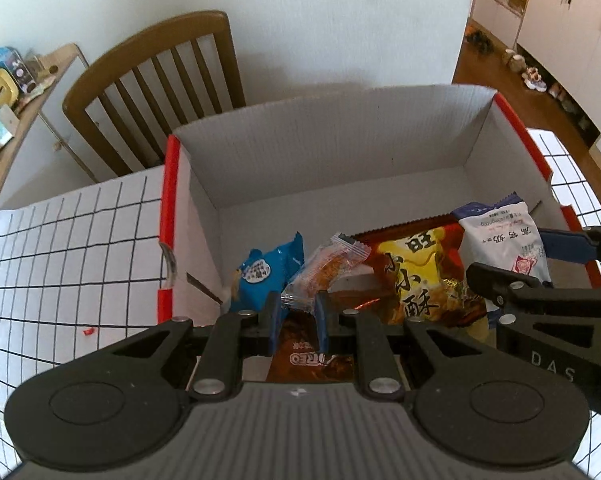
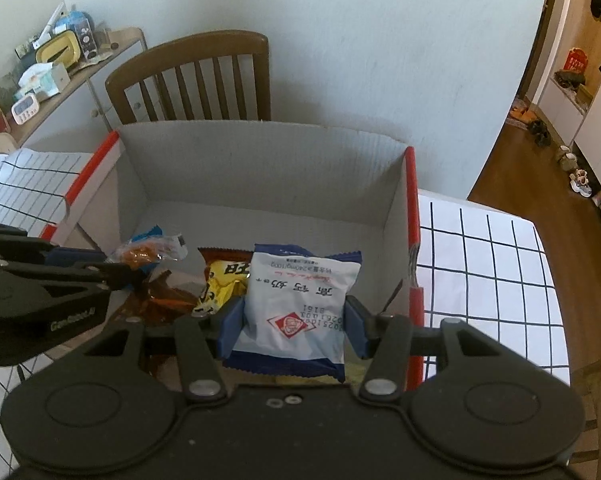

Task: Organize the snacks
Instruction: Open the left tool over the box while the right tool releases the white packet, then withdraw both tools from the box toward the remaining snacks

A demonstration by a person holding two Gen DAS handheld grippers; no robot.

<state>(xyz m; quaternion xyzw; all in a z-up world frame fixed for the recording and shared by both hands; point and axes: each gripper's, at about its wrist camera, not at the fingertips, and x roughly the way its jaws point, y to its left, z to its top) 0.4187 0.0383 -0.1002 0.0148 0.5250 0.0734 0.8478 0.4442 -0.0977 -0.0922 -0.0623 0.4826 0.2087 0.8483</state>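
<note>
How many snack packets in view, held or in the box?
5. Clear orange packet in left gripper; white packet in right gripper; blue, yellow, Oreo in box. More may be hidden.

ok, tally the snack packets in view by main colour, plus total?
Blue: 1, blue packet
Clear with orange: 1, clear packet
Yellow and brown: 1, yellow bag
White and blue: 1, white packet
Brown: 1, Oreo packet
Total: 5
</note>
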